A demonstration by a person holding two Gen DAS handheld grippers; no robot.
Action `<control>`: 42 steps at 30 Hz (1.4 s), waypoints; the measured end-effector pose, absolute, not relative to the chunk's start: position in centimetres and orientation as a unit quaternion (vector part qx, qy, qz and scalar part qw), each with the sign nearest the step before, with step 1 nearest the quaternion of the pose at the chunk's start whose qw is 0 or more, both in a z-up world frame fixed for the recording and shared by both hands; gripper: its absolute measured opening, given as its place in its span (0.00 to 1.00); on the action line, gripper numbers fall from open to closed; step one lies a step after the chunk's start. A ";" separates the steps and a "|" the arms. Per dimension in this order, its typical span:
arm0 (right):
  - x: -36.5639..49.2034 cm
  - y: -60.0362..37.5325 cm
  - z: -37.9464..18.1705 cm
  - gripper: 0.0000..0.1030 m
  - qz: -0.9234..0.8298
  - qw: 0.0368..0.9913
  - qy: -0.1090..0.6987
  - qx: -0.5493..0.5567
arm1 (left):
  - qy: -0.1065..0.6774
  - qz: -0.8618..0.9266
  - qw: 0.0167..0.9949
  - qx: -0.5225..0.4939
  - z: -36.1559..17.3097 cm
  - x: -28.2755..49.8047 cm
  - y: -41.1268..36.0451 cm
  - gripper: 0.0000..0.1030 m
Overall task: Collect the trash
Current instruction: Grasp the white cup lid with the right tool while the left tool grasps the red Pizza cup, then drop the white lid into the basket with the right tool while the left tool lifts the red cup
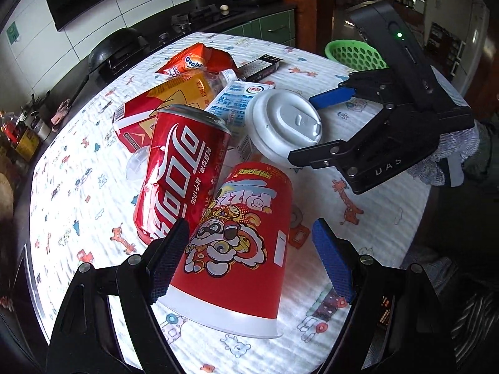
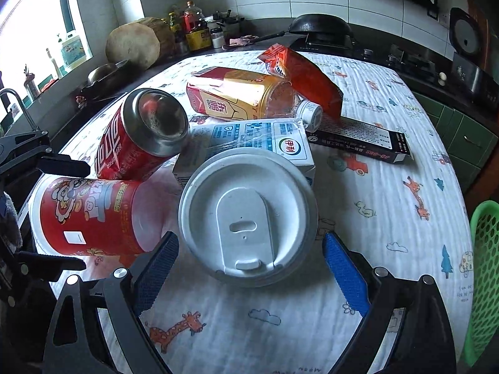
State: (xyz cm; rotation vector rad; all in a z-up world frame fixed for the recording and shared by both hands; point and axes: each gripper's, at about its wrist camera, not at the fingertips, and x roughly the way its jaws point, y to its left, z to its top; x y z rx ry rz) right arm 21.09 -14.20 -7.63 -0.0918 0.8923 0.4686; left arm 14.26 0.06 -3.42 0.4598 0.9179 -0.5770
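A pile of trash lies on the patterned tablecloth (image 1: 368,243). A red paper cup (image 1: 240,249) lies on its side between the open fingers of my left gripper (image 1: 252,258). A dented red cola can (image 1: 177,168) leans behind it. A white-lidded cup (image 2: 249,218) stands between the open fingers of my right gripper (image 2: 249,271). Behind are a milk carton (image 2: 259,140), a yellow-labelled bottle (image 2: 246,96), an orange snack bag (image 2: 302,74) and a black box (image 2: 361,140). The right gripper also shows in the left wrist view (image 1: 315,127), around the lidded cup (image 1: 283,124).
A green perforated basket (image 2: 486,280) stands at the table's right edge, also seen in the left wrist view (image 1: 352,53). A kitchen counter with a wok (image 2: 321,25), stove and bottles runs behind the table. The left gripper shows at the left in the right wrist view (image 2: 62,212).
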 end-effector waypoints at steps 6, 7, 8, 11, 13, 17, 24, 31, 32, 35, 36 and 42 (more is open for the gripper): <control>21.6 -13.9 -8.0 0.85 0.217 0.874 0.432 -0.044 | 0.437 -0.276 0.828 0.217 -3.4 14.2 0.1 0.78; 21.6 -14.0 -8.0 0.85 0.217 0.875 0.431 -0.042 | 0.439 -0.277 0.826 0.218 -3.4 14.2 0.1 0.78; 21.6 -14.1 -8.0 0.83 0.216 0.875 0.430 -0.040 | 0.443 -0.275 0.824 0.223 -3.4 14.3 0.1 0.78; 21.3 -14.6 -7.7 0.81 0.216 0.878 0.426 -0.036 | 0.451 -0.264 0.819 0.238 -3.8 14.5 -0.3 0.78; 21.1 -15.0 -7.5 0.80 0.215 0.879 0.424 -0.035 | 0.459 -0.260 0.814 0.243 -4.1 14.7 -0.4 0.78; 20.3 -16.0 -7.3 0.80 0.219 0.880 0.420 -0.025 | 0.474 -0.247 0.802 0.268 -5.1 15.2 -0.9 0.77; 18.5 -18.9 -6.4 0.80 0.207 0.890 0.405 -0.012 | 0.469 -0.232 0.804 0.283 -5.1 14.6 -1.4 0.70; 17.0 -25.1 -4.4 0.80 0.156 0.913 0.376 0.018 | 0.459 -0.245 0.816 0.250 -4.0 12.3 -2.0 0.67; 17.0 -26.4 -4.1 0.80 0.140 0.917 0.372 0.021 | 0.459 -0.249 0.818 0.241 -3.8 12.1 -2.2 0.67; 16.9 -31.1 -3.6 0.80 0.093 0.925 0.366 0.040 | 0.453 -0.266 0.826 0.206 -2.7 11.9 -2.8 0.67; 16.8 -32.8 -3.5 0.80 0.073 0.928 0.364 0.045 | 0.450 -0.271 0.828 0.196 -2.3 12.0 -3.3 0.67; 17.3 -41.5 -5.1 0.81 -0.021 0.923 0.380 0.057 | 0.426 -0.314 0.835 0.151 0.0 13.5 -7.6 0.67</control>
